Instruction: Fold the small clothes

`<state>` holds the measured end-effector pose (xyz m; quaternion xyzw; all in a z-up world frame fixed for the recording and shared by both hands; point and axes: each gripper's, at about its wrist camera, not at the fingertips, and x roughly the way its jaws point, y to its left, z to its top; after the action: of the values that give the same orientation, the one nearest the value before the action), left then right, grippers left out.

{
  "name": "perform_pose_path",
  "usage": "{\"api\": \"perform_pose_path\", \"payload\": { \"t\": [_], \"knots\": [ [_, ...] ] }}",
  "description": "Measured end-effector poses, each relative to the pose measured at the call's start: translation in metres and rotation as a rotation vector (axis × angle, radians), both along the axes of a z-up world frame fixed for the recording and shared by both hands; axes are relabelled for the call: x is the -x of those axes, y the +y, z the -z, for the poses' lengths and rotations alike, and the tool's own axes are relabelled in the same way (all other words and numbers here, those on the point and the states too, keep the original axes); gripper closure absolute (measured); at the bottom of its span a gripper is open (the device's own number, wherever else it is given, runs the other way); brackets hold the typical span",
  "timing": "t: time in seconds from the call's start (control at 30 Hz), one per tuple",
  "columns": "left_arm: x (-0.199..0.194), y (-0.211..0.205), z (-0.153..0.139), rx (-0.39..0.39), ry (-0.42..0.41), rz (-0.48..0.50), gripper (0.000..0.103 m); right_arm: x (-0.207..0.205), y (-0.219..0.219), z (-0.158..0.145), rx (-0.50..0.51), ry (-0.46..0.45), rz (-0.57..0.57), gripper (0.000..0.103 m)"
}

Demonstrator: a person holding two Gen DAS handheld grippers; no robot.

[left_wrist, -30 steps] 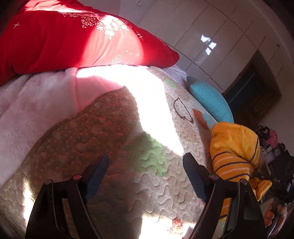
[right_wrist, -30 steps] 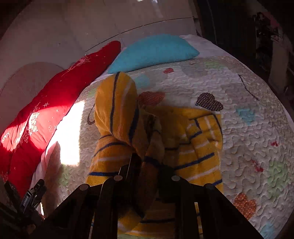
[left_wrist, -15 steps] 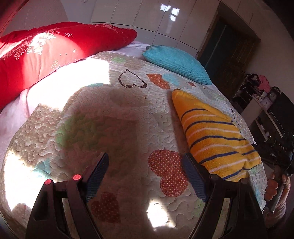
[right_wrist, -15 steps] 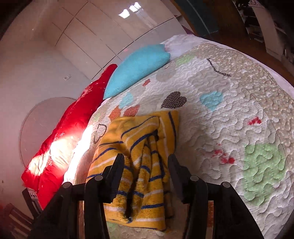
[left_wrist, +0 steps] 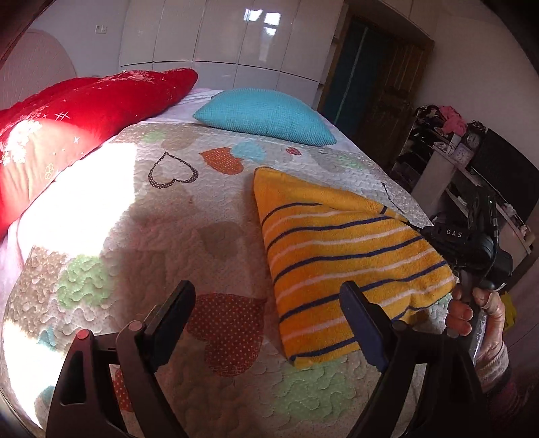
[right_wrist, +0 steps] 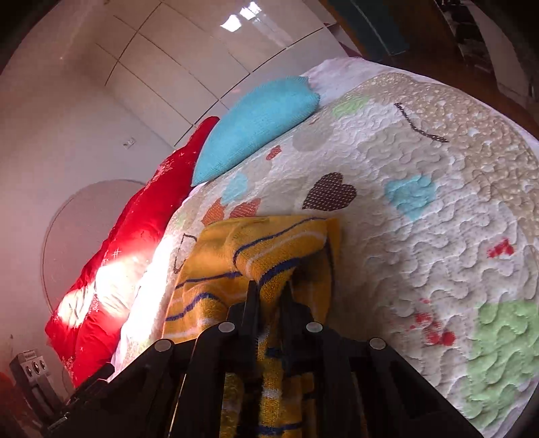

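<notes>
A yellow garment with navy and white stripes [left_wrist: 340, 256] lies folded on the quilted bed cover [left_wrist: 209, 236], right of centre in the left wrist view. My left gripper [left_wrist: 266, 320] is open and empty, just above the quilt beside the garment's near left edge. My right gripper [right_wrist: 269, 293] is shut on a raised fold of the yellow garment [right_wrist: 266, 249]. In the left wrist view the right gripper's body [left_wrist: 471, 242] and the hand holding it show at the garment's right edge.
A red pillow [left_wrist: 84, 111] and a turquoise cushion [left_wrist: 266, 114] lie at the head of the bed. White wardrobe doors [left_wrist: 219, 30] stand behind. A cluttered shelf and desk [left_wrist: 454, 148] stand past the bed's right edge. Sunlight falls on the quilt's left part.
The right gripper opened half a second ago and has now shut again on a fold of the garment. The left gripper swung right towards the garment and stays open.
</notes>
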<state>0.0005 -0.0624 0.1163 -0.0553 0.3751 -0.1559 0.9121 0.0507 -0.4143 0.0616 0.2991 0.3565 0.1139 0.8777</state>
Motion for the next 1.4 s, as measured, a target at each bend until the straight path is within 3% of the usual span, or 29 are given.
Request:
{"api": "perform_pose_path", "payload": {
  "t": [0.13,0.27,0.33,0.4,0.53,0.6,0.73,0.8,0.83,0.93,0.97,1.07,1.17,1.2,1.23,1.27,1.3,1.33,1.4],
  "knots": [
    [-0.023,-0.041,0.016,-0.016,0.023,0.091,0.017,0.003,-0.005,0.014,0.049,0.074,-0.013,0.085],
    [-0.043,-0.075,0.071,-0.151,0.224,0.124,0.016,0.032,0.000,-0.014,0.108,-0.033,-0.009,0.085],
    [-0.041,-0.069,0.089,-0.090,0.272,0.116,0.016,0.044,0.003,-0.024,0.087,-0.083,-0.043,0.085],
    [-0.035,-0.061,0.089,-0.062,0.257,0.115,0.016,0.049,0.008,-0.023,0.050,-0.086,-0.096,0.086],
    [-0.028,-0.053,0.078,-0.041,0.277,0.127,0.016,0.048,0.022,0.028,0.012,0.097,-0.150,0.091],
    [-0.019,-0.047,0.067,-0.038,0.249,0.153,0.017,0.064,0.026,0.046,-0.003,0.120,-0.176,0.094],
    [-0.012,-0.032,0.042,-0.036,0.152,0.155,0.017,0.078,0.019,0.040,0.043,0.128,-0.169,0.093],
    [-0.021,-0.022,0.037,-0.011,0.142,0.130,0.017,0.080,0.004,0.024,0.009,0.066,-0.145,0.090],
    [-0.029,-0.016,0.036,0.013,0.146,0.120,0.017,0.081,-0.006,0.015,-0.021,0.029,-0.118,0.082],
    [-0.059,-0.004,0.040,0.119,0.168,0.118,0.010,0.069,-0.028,0.001,-0.055,-0.036,-0.014,0.019],
    [-0.069,-0.002,0.044,0.157,0.183,0.124,0.009,0.060,-0.030,0.002,-0.051,-0.046,0.002,0.018],
    [-0.102,-0.006,0.063,0.284,0.269,0.191,0.008,0.022,-0.031,0.022,-0.098,0.012,-0.018,0.018],
    [-0.117,-0.027,0.082,0.310,0.337,0.248,0.008,-0.016,-0.014,0.047,-0.135,0.067,-0.074,0.025],
    [-0.119,-0.037,0.089,0.307,0.361,0.269,0.008,-0.023,-0.008,0.050,-0.121,0.067,-0.078,0.030],
    [-0.119,-0.047,0.094,0.294,0.383,0.289,0.008,-0.028,-0.003,0.051,-0.128,0.057,-0.089,0.054],
    [-0.118,-0.054,0.094,0.275,0.379,0.303,0.011,-0.034,0.001,0.052,-0.198,0.065,-0.127,0.065],
    [-0.117,-0.057,0.090,0.272,0.371,0.309,0.024,-0.036,0.002,0.048,-0.222,0.072,-0.118,0.066],
    [-0.118,-0.056,0.085,0.276,0.373,0.299,0.028,-0.037,0.005,0.040,-0.212,0.058,-0.124,0.069],
    [-0.123,-0.046,0.070,0.322,0.366,0.298,0.048,-0.038,0.009,0.022,-0.216,0.005,-0.160,0.071]
  ]
}}
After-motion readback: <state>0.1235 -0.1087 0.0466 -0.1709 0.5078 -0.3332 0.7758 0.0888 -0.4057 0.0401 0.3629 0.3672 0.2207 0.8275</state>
